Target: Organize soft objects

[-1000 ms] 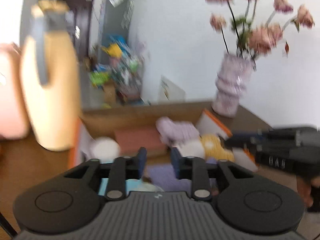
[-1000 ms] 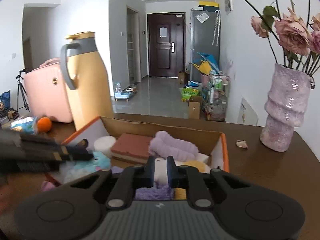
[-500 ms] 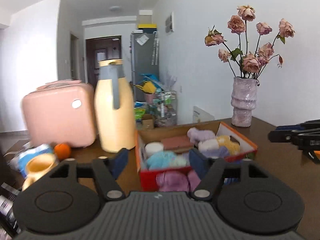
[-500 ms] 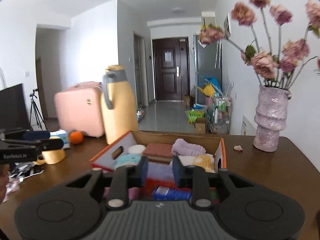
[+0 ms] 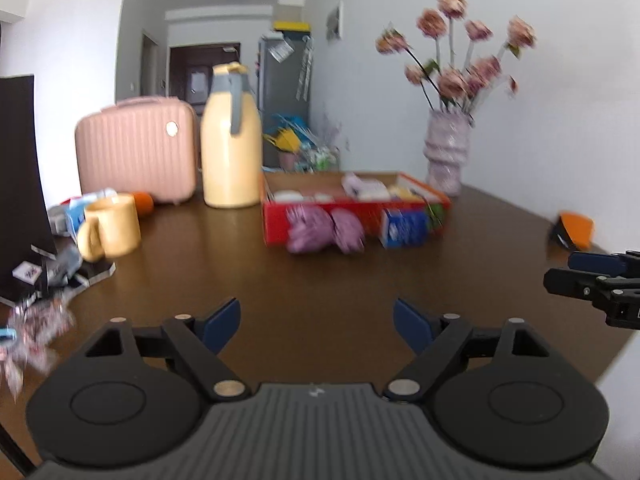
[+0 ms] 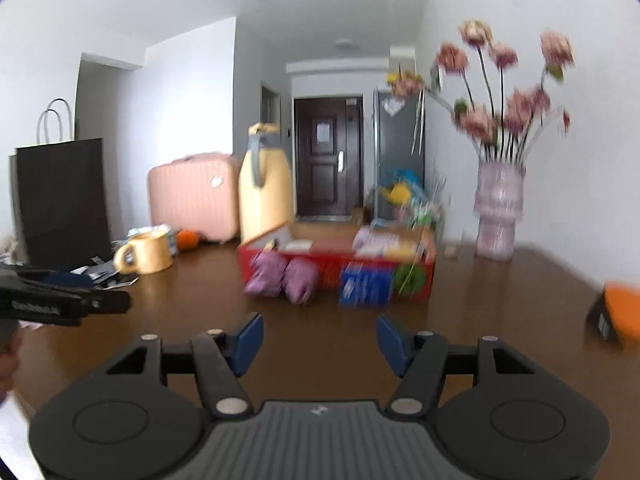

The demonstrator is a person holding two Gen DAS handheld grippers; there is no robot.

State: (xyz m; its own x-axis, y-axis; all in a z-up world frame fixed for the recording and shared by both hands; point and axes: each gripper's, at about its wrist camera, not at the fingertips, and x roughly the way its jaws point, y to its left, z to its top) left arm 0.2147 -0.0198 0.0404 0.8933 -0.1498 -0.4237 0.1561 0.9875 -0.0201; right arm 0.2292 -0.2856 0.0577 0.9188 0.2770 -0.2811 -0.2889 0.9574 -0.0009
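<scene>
A red cardboard box [image 5: 436, 200] [image 6: 424, 276] filled with several soft objects stands at the far middle of the brown table. Two purple soft bundles [image 5: 324, 230] [image 6: 282, 278] and a blue packet [image 5: 402, 226] [image 6: 366, 288] lie against its front side. My left gripper [image 5: 316, 324] is open and empty, low over the table and well back from the box. My right gripper [image 6: 318, 340] is open and empty too, also well back. The right gripper shows at the right edge of the left wrist view [image 5: 600, 280], the left gripper at the left edge of the right wrist view [image 6: 60, 300].
A yellow jug [image 5: 230, 140] [image 6: 264, 184] and a pink suitcase [image 5: 136, 148] [image 6: 192, 196] stand left of the box. A yellow mug [image 5: 110, 226] [image 6: 148, 254], an orange [image 6: 187, 239] and clutter lie at the left. A vase of flowers [image 5: 446, 152] [image 6: 498, 212] stands right. An orange-and-black object [image 5: 572, 230] [image 6: 618, 320] sits near the right edge.
Both grippers have pulled back and away from the box and have opened wide. The box now looks small and far, with bare table in front.
</scene>
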